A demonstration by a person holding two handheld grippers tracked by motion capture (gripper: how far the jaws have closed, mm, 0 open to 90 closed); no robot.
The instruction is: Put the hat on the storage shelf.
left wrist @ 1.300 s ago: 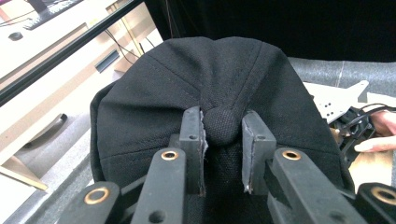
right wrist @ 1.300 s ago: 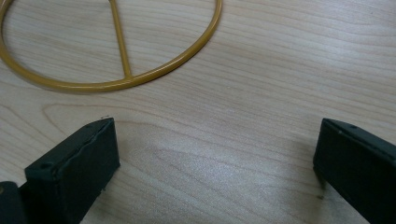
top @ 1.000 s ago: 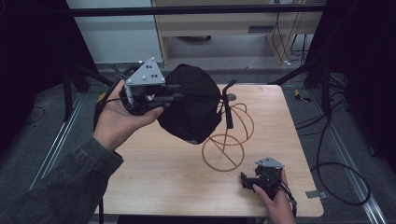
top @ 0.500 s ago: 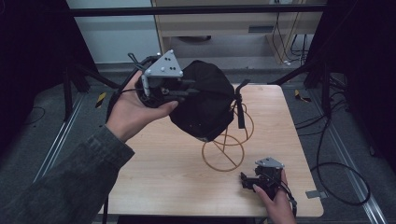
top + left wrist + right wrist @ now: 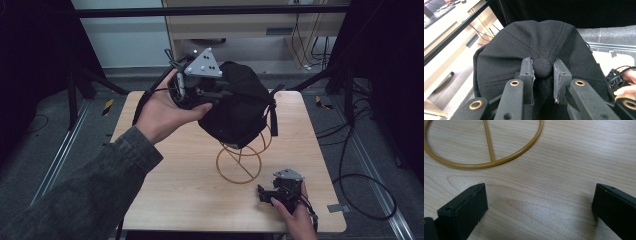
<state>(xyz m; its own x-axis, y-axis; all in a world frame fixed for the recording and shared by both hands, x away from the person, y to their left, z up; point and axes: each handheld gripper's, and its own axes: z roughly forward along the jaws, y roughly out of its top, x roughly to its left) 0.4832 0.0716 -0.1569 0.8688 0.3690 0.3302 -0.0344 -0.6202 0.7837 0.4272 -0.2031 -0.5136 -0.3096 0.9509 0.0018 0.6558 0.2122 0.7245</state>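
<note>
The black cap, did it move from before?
Yes. The black cap, pinched by the left tool, went right and toward the table's far edge, now over the gold wire stand.

The left hand-held gripper [image 5: 220,95] carries the black cap [image 5: 240,107] toward three o'clock, now above the wire stand [image 5: 242,157].

High view overhead, facing table [image 5: 165,195]; both claw views close-up; wire stand [image 5: 484,163] shared.
</note>
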